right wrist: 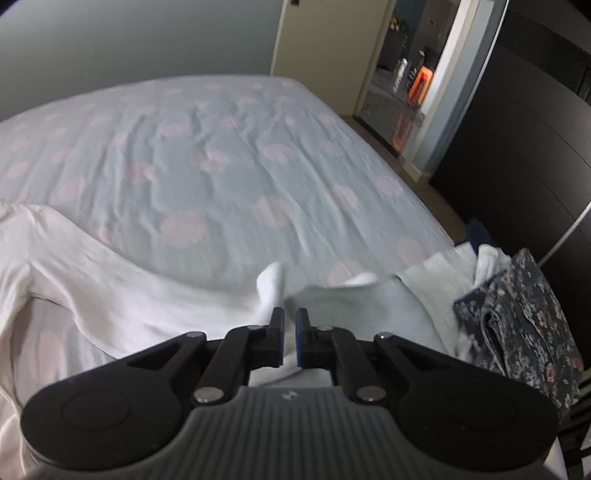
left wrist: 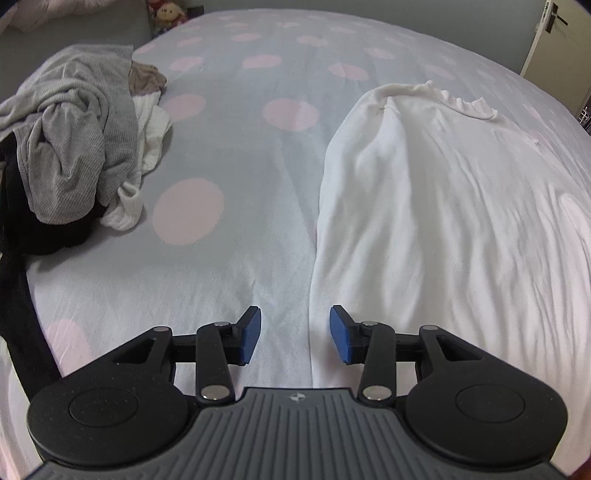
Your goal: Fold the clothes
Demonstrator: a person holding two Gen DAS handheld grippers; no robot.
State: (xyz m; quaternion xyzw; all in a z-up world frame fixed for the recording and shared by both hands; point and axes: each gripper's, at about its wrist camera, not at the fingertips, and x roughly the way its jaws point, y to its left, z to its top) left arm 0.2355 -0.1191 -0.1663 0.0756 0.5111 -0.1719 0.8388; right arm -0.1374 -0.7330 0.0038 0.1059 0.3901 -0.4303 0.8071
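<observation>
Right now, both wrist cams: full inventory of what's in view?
white top: 1, white, spread on the bed, right of the left gripper
bedsheet: 1, grey with pink dots, covers the bed
clothes pile: 1 heap, grey, white, beige and black pieces, far left of the bed
soft toy: at least 1, red and yellow, beyond the bed's far left corner
floral fabric: 1, dark with small flowers, off the bed's near right edge
folded white cloth: 1, white, beside the floral fabric
doorway: 1, open, orange glow inside
left gripper: 1, black with blue pads, open over the top's edge
right gripper: 1, black, shut on the white top
</observation>
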